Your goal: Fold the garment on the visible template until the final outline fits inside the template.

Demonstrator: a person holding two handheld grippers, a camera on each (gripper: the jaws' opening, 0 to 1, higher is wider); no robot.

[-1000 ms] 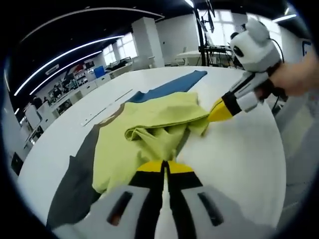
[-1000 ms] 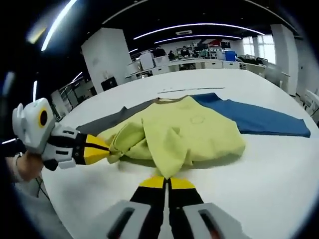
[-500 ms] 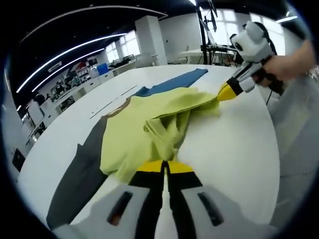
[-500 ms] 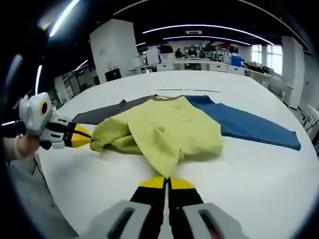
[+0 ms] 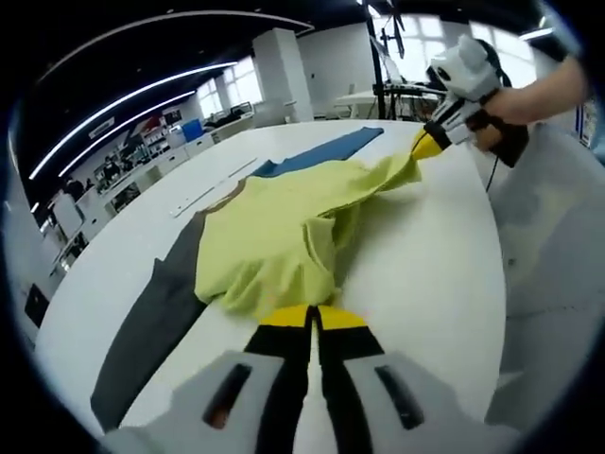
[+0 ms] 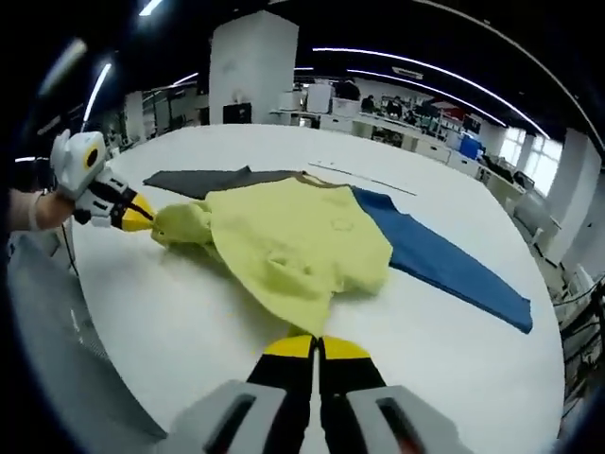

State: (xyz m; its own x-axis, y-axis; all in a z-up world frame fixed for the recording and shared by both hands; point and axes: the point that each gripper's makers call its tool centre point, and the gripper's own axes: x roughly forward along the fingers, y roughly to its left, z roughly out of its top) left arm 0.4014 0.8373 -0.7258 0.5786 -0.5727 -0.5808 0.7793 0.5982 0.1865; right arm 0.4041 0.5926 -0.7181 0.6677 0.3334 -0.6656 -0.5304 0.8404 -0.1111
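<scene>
A yellow-green shirt (image 5: 274, 236) lies on a white table (image 5: 425, 284), spread over a flat template whose one end is grey (image 5: 151, 322) and whose other end is blue (image 5: 317, 161). In the left gripper view, the left gripper (image 5: 310, 326) has its two jaws pressed together on the near edge of the shirt, which bunches just in front of the yellow tips. In that view the right gripper (image 5: 423, 147) appears at the upper right, held in a hand (image 5: 515, 99), its yellow tips clamped on the far corner of the shirt and pulling the cloth out into a point. In the right gripper view, the shirt (image 6: 293, 241) lies across the middle of the template, with grey (image 6: 198, 178) showing to the left and blue (image 6: 435, 260) stretching away to the right. The right gripper's tips meet on the cloth at the near hem. The left gripper (image 6: 142, 219) grips a bunched fold at the left.
</scene>
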